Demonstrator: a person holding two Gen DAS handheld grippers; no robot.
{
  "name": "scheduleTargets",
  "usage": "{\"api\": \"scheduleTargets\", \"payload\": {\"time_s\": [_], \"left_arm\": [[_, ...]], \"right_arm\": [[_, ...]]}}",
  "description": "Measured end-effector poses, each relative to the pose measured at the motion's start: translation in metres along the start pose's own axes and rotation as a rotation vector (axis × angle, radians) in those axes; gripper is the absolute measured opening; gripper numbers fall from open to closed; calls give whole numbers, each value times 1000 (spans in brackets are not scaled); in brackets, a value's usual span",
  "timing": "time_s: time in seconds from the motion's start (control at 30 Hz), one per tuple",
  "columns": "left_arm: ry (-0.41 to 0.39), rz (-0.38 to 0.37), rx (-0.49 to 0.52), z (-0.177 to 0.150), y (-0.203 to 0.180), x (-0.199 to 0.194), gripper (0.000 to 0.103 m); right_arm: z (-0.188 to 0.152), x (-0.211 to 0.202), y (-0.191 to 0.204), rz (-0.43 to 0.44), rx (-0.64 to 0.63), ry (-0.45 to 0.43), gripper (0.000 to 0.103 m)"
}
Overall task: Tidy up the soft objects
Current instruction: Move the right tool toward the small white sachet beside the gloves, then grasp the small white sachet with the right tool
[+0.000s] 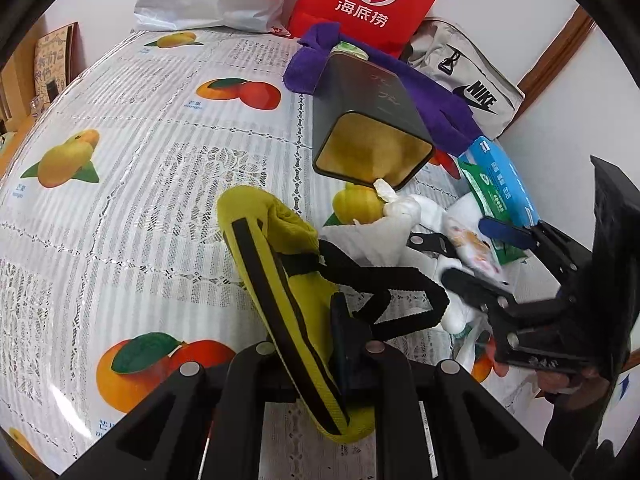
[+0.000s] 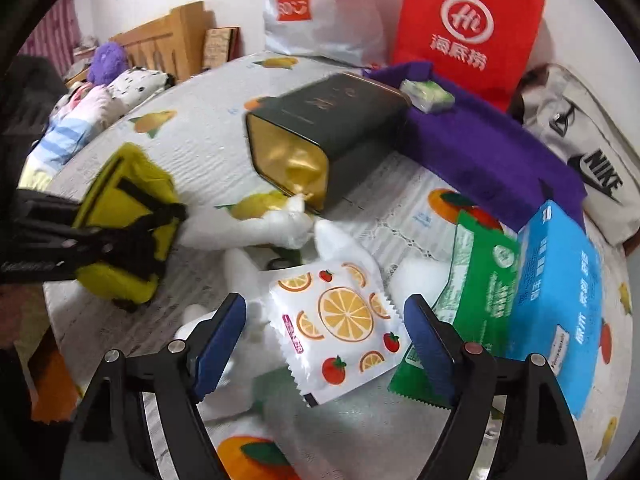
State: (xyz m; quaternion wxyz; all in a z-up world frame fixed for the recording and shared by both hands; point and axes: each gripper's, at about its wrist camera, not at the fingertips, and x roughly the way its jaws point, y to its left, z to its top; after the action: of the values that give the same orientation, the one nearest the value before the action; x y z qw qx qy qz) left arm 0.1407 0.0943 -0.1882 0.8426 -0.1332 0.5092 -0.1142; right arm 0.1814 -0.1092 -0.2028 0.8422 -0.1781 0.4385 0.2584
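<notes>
Lying between the spread fingers of the right claw (image 2: 324,344) is the fruit-print packet (image 2: 340,320), seemingly untouched; left claw (image 1: 316,344) is pinching the yellow pouch (image 1: 280,280)

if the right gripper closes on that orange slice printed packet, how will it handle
The orange-print packet looks like thin, glossy film, so it would probably crumple between the open right gripper and might slip. It seems light and flat. It lies on white soft items, so it may shift when nudged.
</notes>
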Motion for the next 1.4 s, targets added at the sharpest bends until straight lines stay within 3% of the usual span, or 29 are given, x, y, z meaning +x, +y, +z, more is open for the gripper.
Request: {"api": "scheduleTargets", "payload": {"time_s": [0.03, 0.1, 0.13, 0.17, 0.3, 0.37, 0.73, 0.9, 1.1, 1.27, 1.4], "left_arm": [[1, -2, -1, 0, 0, 0, 13], [3, -6, -3, 1, 1, 0, 14], [4, -8, -4, 0, 2, 1, 14], [4, -9, -4, 1, 1, 1, 14], [5, -8, -6, 0, 1, 1, 14], [5, -9, -8, 1, 2, 1, 14], [6, 15, -6, 1, -1, -1, 14], [6, 17, -6, 0, -2, -1, 14], [10, 12, -10, 1, -1, 0, 14], [7, 16, -4, 2, -1, 0, 14], [-11, 2, 1, 1, -2, -4, 11]], "right_arm": [[2, 1, -1, 2, 8, -1, 79], [3, -1, -3, 21, 17, 5, 58], [4, 0, -5, 66, 27, 23, 32], [3, 1, -7, 114, 48, 43, 28], [-2, -2, -9, 116, 66, 43, 22], [-3, -8, -10, 130, 90, 28, 11], [-5, -61, -22, 56, 137, -80, 4], [-10, -53, -39, -13, 166, -40, 4], [-12, -45, -38, 62, 173, -22, 5], [-12, -26, -33, 40, 156, 16, 4], [-19, -50, -44, 59, 217, -69, 4]]}}
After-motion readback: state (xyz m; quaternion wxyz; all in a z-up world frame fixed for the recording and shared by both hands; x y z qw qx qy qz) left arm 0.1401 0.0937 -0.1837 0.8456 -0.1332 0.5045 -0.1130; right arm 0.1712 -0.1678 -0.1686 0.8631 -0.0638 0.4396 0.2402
